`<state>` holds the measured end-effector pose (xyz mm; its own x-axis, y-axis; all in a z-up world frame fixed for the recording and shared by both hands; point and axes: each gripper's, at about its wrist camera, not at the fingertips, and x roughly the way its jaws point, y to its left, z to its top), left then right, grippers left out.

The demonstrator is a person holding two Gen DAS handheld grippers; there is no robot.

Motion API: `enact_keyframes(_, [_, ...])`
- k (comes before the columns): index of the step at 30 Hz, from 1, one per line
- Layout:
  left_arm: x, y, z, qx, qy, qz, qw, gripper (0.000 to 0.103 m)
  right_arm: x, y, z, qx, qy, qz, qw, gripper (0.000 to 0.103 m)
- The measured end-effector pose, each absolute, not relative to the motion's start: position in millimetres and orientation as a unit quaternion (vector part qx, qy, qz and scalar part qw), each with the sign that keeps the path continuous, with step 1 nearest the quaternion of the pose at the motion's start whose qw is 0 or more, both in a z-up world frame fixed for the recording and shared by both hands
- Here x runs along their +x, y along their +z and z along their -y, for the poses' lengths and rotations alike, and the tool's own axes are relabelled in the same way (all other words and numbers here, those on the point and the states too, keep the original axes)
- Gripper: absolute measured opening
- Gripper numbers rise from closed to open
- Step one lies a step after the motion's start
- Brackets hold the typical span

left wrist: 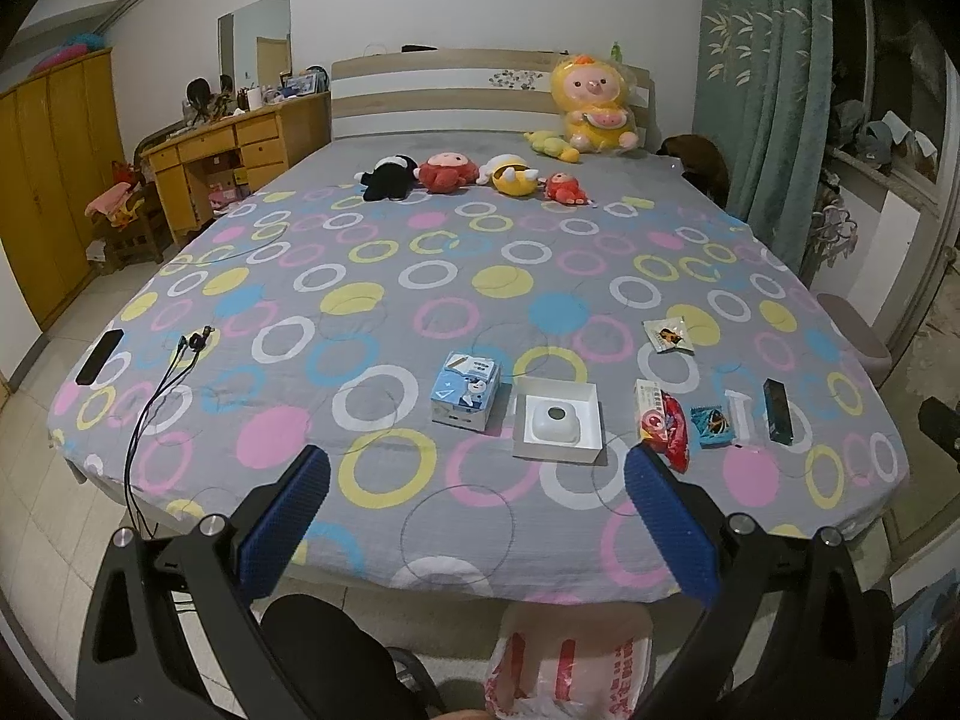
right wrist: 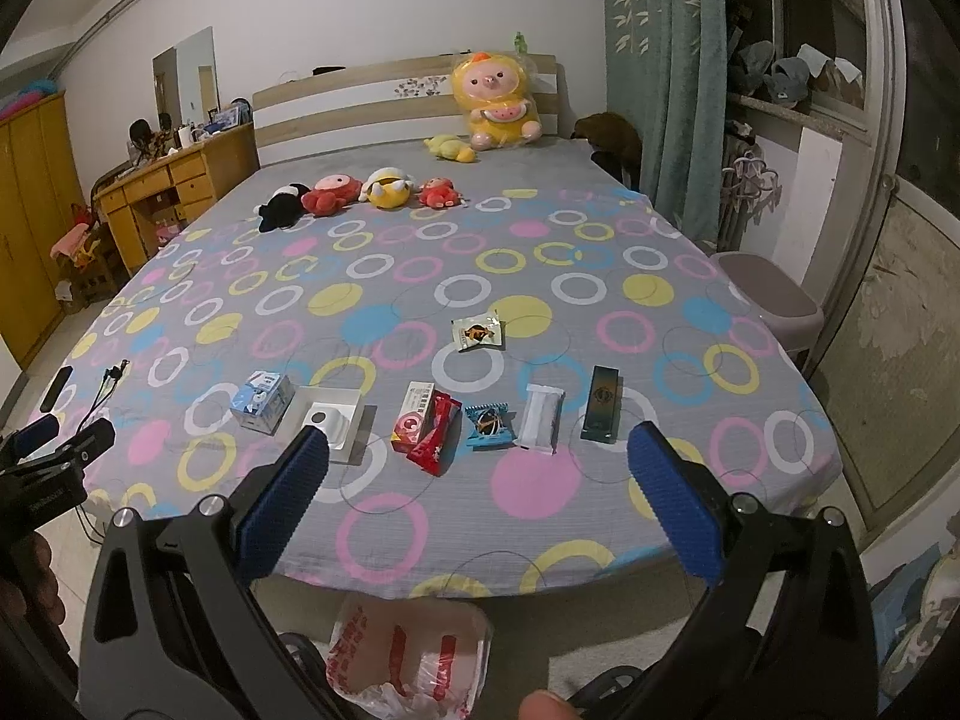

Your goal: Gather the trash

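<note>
Bed (right wrist: 600, 540), grey cover with coloured rings, fills the middle of both views.

Trash, in a row near the lower edge of the bed, left to right in the right wrist view: blue-and-white carton (right wrist: 262, 401); open white box (right wrist: 329, 420) holding a rounded white item; small pink-and-white box (right wrist: 414, 417) touching a red wrapper (right wrist: 433, 441); blue wrapper (right wrist: 489, 425); white wrapper (right wrist: 542, 417); dark slim box (right wrist: 601, 403). One more white wrapper (right wrist: 478, 331) lies apart, higher in the frame, above the row.

Plastic bag (right wrist: 411, 651), white with red print, mouth open, on the floor at the bottom centre of the frame, below the bed edge.

Right tool (right wrist: 478, 471): released, blue pads wide apart, holding nothing. It hovers short of the bed's lower edge; the red wrapper, blue wrapper and white wrapper show between its fingers, well ahead of the tips.

Left tool (left wrist: 477, 489): released, pads wide apart, empty. It hovers over the lower edge of the bed; the carton and the open white box sit just beyond the gap between its fingers. It also shows at the left edge of the right wrist view.

Other: plush toys (right wrist: 348, 192) in a row in the upper part of the frame; black cable (left wrist: 156, 396) and dark phone (left wrist: 99, 356) at lower left of the bed.
</note>
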<state>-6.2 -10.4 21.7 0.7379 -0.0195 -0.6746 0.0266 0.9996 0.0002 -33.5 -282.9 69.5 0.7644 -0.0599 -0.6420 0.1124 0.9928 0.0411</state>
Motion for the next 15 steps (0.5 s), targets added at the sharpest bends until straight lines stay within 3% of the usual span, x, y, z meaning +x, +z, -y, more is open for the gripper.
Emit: enact_keyframes(15, [-5.0,22.1,12.8,0.003,-0.018,-0.360,0.933,0.096,-33.3,68.4,286.3,0.041,-0.046,-0.343,0.937,0.098])
